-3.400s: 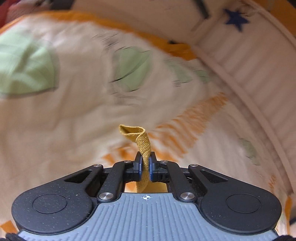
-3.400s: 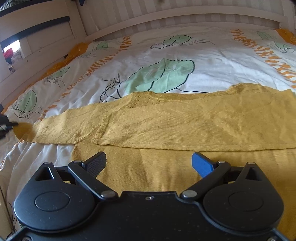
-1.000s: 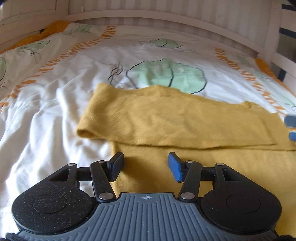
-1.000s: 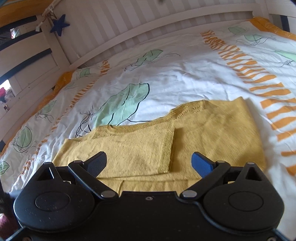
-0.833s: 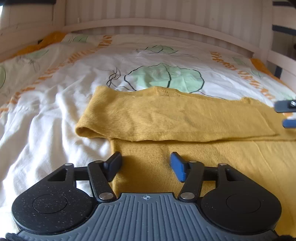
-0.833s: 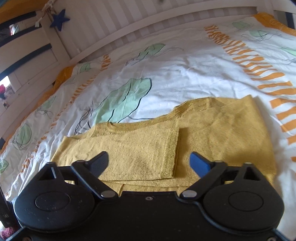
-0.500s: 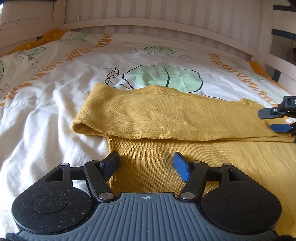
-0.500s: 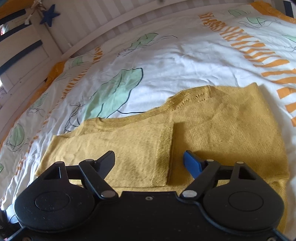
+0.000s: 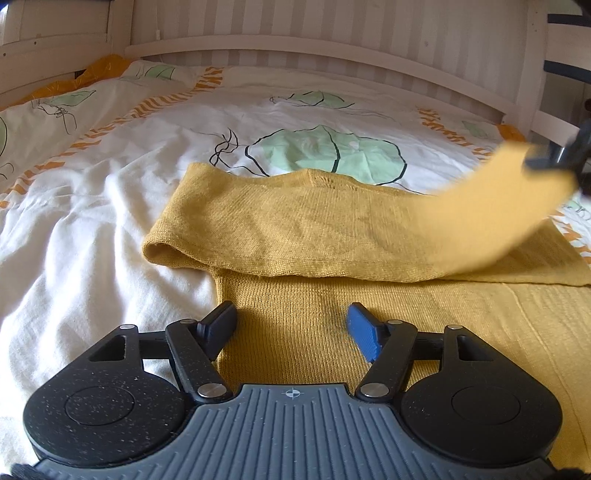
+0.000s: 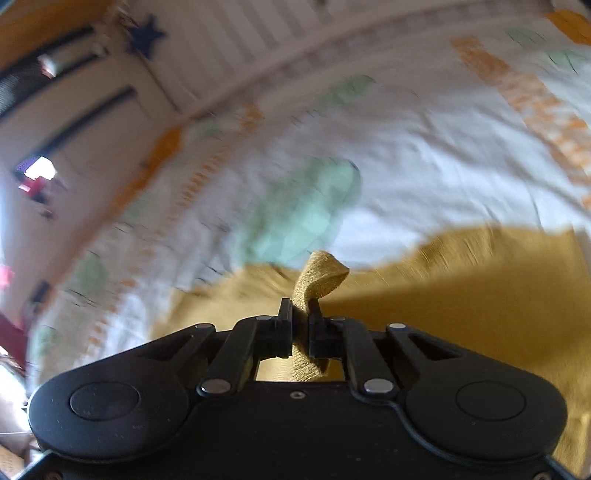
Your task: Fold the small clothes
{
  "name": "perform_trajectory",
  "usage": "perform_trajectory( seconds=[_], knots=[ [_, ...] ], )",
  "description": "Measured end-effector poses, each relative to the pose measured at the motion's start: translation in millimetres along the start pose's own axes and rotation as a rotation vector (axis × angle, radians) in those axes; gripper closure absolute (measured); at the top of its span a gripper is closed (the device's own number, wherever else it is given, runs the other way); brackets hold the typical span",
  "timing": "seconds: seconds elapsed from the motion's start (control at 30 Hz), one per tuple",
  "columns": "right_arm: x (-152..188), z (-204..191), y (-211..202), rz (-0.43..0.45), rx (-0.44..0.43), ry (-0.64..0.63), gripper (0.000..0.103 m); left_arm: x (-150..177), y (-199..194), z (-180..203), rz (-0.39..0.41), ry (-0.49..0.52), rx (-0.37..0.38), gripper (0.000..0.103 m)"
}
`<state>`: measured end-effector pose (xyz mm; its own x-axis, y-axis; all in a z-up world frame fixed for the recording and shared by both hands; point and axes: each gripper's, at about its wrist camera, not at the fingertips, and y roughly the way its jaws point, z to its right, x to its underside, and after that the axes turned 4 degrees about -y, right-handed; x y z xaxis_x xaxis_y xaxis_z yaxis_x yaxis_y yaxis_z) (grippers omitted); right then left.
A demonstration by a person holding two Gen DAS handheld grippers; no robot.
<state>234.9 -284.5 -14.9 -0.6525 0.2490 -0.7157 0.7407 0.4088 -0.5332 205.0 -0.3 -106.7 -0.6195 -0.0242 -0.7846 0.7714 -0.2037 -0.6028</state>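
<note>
**While your right gripper lifts the sleeve, your left one waits open**

While the mustard sweater [image 9: 295, 229] lies spread across the bed [image 9: 92, 206], on the white duvet with green leaves, your left gripper [image 9: 291, 325] sits over its near part, close to the garment's left edge. Its jaws stand apart with nothing pinched; the knit only lies beneath them. Further right, a folded sleeve [image 9: 491, 206] rises off the sweater toward the bed's right edge, blurred. Your right gripper [image 10: 301, 325] is clamped on that sleeve's cuff [image 10: 321, 277], the fabric bunched between the pads and poking out above them. Behind stands the slatted white bed frame [image 9: 332, 33].
</note>
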Motion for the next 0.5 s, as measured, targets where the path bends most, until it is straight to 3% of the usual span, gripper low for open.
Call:
perform_trajectory(
  seconds=[0.07, 0.2, 0.37, 0.5],
  knots=[
    [-13, 1, -20, 0.043, -0.011, -0.009, 0.089, 0, 0, 0, 0.000, -0.001, 0.000, 0.038],
    [-24, 27, -42, 0.063, 0.120, -0.007, 0.089, 0, 0, 0, 0.001, -0.001, 0.001, 0.038],
    [-8, 64, -27, -0.020, 0.270, 0.023, 0.089, 0, 0, 0, 0.000, 0.001, -0.001, 0.038],
    [10, 79, -14, -0.065, 0.324, 0.027, 0.089, 0, 1, 1, 0.001, 0.001, -0.001, 0.038]
  ],
)
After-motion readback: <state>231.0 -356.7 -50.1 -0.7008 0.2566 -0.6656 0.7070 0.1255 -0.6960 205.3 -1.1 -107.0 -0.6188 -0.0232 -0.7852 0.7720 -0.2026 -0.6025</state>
